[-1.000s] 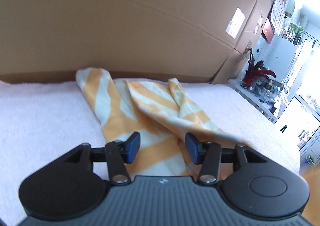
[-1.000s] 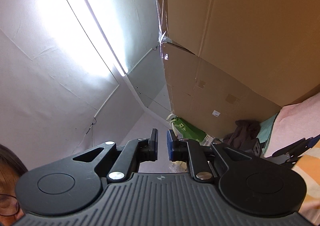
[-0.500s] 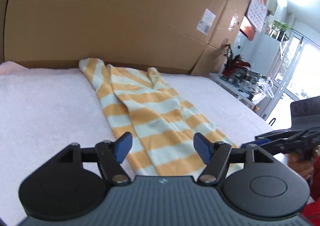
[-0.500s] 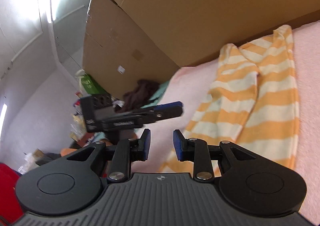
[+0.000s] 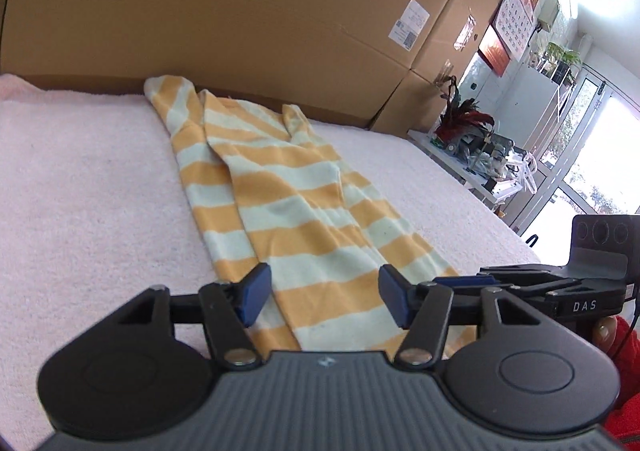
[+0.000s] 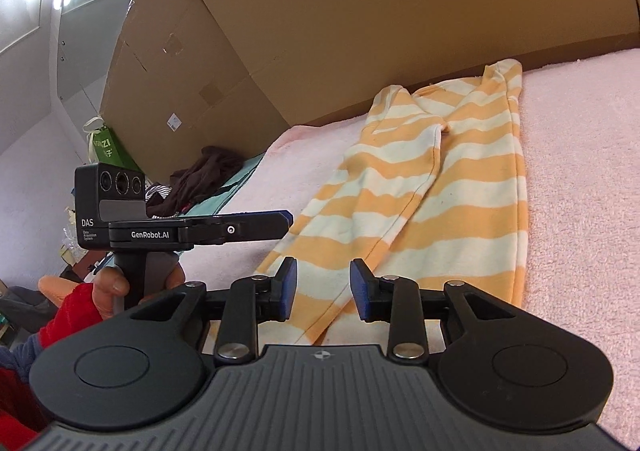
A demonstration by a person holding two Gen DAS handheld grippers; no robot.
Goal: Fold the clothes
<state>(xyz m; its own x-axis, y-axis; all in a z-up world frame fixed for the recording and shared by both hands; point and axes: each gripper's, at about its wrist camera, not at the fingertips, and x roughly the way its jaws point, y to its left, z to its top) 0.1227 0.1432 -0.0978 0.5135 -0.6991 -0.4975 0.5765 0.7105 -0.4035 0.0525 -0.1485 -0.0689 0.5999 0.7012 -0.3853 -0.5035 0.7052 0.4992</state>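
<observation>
Fingers of the left gripper (image 5: pixel 325 299) are parted and closing above the near hem of the striped garment (image 5: pixel 304 219), pads clear of the cloth. That garment lies flat, lengthwise, on the pink towel (image 5: pixel 80 191), its far end by the cardboard boxes (image 5: pixel 240 11). To the right, the right gripper (image 6: pixel 323 293) hovers over the same hem, jaws narrowly apart, gripping nothing.

Soft striped knit garment (image 5: pixel 304 211) on nubby pink terry towel (image 5: pixel 88 187)

My matte black ribbed left gripper (image 5: pixel 324 301) with blue-padded fingers (image 5: pixel 254 293), silver pivot screws, matching right gripper (image 6: pixel 323 297), white "GenRobot.AI" lettering, my red knitted sleeve (image 6: pixel 70 317)
</observation>
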